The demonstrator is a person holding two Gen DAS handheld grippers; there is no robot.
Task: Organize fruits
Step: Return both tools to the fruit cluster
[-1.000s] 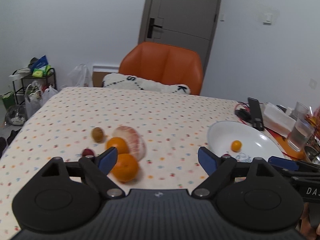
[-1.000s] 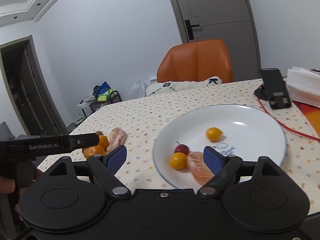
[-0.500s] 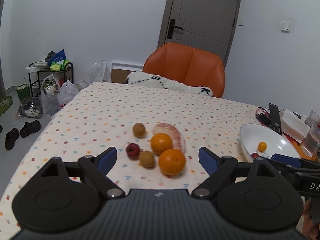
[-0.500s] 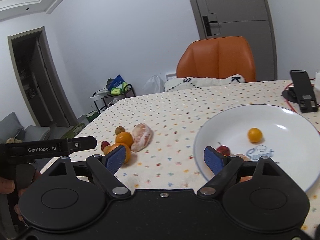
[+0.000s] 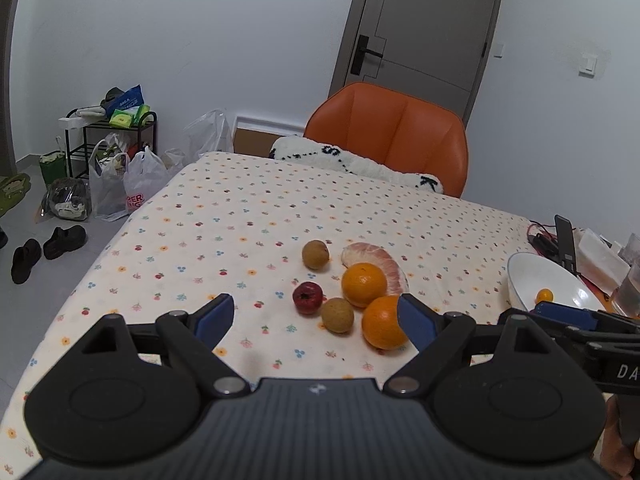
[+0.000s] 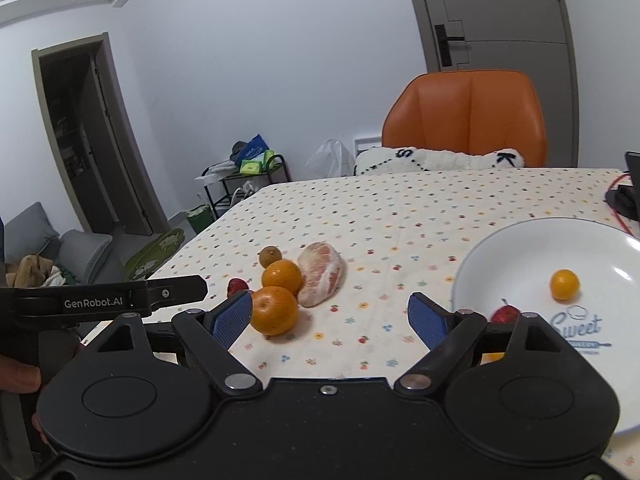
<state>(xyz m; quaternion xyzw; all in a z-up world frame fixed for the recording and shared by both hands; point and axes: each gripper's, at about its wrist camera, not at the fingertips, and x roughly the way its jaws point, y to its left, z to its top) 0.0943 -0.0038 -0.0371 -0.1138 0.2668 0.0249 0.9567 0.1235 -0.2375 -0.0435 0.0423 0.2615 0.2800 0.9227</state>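
A cluster of fruit lies on the dotted tablecloth: two oranges [image 5: 383, 322] [image 5: 364, 284], a peeled pomelo piece [image 5: 380, 258], a small red fruit [image 5: 307, 298] and two brown round fruits [image 5: 337, 315] [image 5: 315, 254]. My left gripper [image 5: 316, 320] hovers open just in front of them, empty. My right gripper [image 6: 330, 316] is open and empty, between the near orange [image 6: 274, 310] with the pomelo [image 6: 322, 279] on its left and the white plate [image 6: 520, 256] on its right. The plate holds a small yellow-orange fruit [image 6: 564, 284] and a red fruit [image 6: 505, 314].
An orange chair [image 5: 390, 136] with a white cushion [image 5: 360, 164] stands at the table's far side. A phone [image 5: 565, 240], tissues and a glass [image 5: 630, 300] sit at the far right. Bags, a rack and shoes are on the floor at left. A hand [image 6: 18, 376] holds the left gripper.
Both grippers have swung left: the fruit cluster moved from the left finger to the middle of the left view, and the plate slid to the right of the right view.
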